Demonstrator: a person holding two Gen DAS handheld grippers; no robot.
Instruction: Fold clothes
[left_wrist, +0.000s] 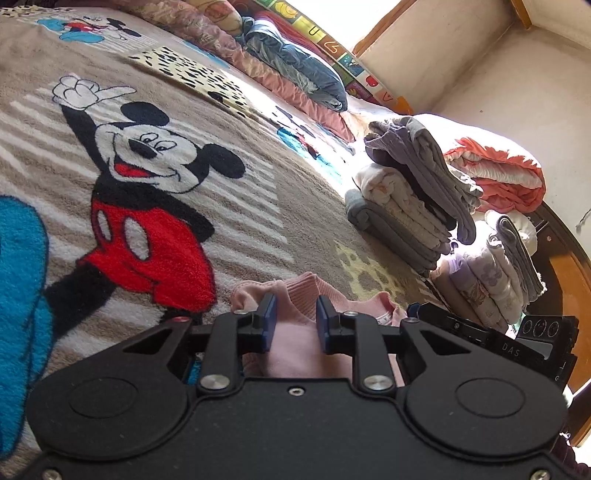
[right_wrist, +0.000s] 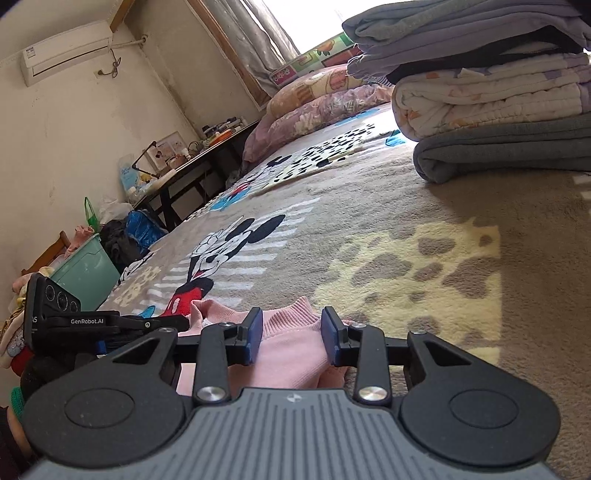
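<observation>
A small pink garment (left_wrist: 295, 325) is seen lying on a cartoon-mouse blanket (left_wrist: 155, 192) that covers a bed, and everything else is placed here relative to it. To its left, the left gripper (left_wrist: 294, 323) is held low over the garment, its blue pads parted with pink cloth showing in the gap; the pads do not appear to press on the fabric, so nothing seems gripped. To the right, the right gripper (right_wrist: 291, 334) is held the same way, partly open, its pads standing either side of the ribbed hem without pinching it. This pairing is judged to suit laying the garment flat for a fold. Beyond the garment, further right, a stack of folded clothes (left_wrist: 413, 206) is kept clear of the working space. Most of the garment is hidden beneath both gripper bodies, so its shape and how far it is folded cannot be made out.
</observation>
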